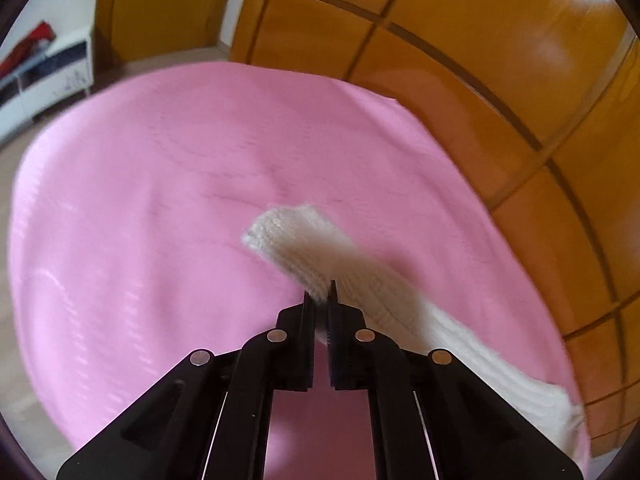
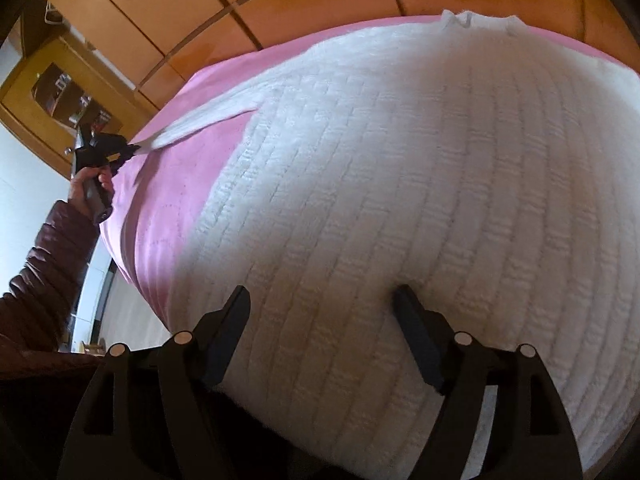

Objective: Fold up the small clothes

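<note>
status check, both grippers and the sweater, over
Left gripper shut on sleeve, pulled out over pink bedspread. Right gripper open, low over white knit sweater body. Nothing in the way.

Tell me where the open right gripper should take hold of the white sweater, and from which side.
Grip the near hem of the white sweater, just ahead of the right gripper, coming in low from the near edge of the pink bedspread. The body lies flat there, so the hem is probably the only pinchable edge. The left gripper already holds the sleeve.
</note>
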A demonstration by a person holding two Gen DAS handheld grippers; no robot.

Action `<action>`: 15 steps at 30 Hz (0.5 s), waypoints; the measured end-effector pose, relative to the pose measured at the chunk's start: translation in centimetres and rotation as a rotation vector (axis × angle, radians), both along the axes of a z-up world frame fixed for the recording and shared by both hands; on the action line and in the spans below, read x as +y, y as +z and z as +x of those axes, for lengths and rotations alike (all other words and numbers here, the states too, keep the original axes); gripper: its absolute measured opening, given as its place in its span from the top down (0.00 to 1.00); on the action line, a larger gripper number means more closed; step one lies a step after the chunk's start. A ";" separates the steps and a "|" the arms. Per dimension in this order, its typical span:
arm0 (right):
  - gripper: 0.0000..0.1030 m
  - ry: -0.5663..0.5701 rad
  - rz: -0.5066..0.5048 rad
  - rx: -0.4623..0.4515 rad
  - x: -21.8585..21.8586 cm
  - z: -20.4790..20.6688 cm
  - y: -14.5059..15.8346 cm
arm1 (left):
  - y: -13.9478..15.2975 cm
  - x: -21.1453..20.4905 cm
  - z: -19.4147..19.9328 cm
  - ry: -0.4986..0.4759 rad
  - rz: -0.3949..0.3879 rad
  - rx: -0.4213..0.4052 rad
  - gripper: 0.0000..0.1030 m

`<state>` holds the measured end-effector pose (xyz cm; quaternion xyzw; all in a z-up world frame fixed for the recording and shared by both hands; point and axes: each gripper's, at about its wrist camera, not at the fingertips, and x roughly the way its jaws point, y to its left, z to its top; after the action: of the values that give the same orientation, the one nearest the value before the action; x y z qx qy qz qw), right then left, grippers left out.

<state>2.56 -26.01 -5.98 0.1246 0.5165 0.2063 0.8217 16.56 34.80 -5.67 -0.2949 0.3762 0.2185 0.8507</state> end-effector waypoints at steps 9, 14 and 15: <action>0.26 -0.003 0.020 -0.016 0.6 0.7 -0.4 | 2.6 -6.1 -1.3 -0.130 -0.001 -0.094 0.47; 0.30 -0.084 0.122 -0.024 -2.7 0.6 0.8 | 5.1 -13.6 -1.8 -0.360 0.006 -0.151 0.34; 0.30 -0.126 0.131 -0.037 -4.0 0.5 1.1 | 5.4 -15.7 -1.8 -0.415 0.003 -0.156 0.34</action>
<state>3.10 -29.96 -4.85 0.2064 0.4778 0.1899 0.8325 14.72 19.07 -0.23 -0.2258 0.3616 0.0157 0.9044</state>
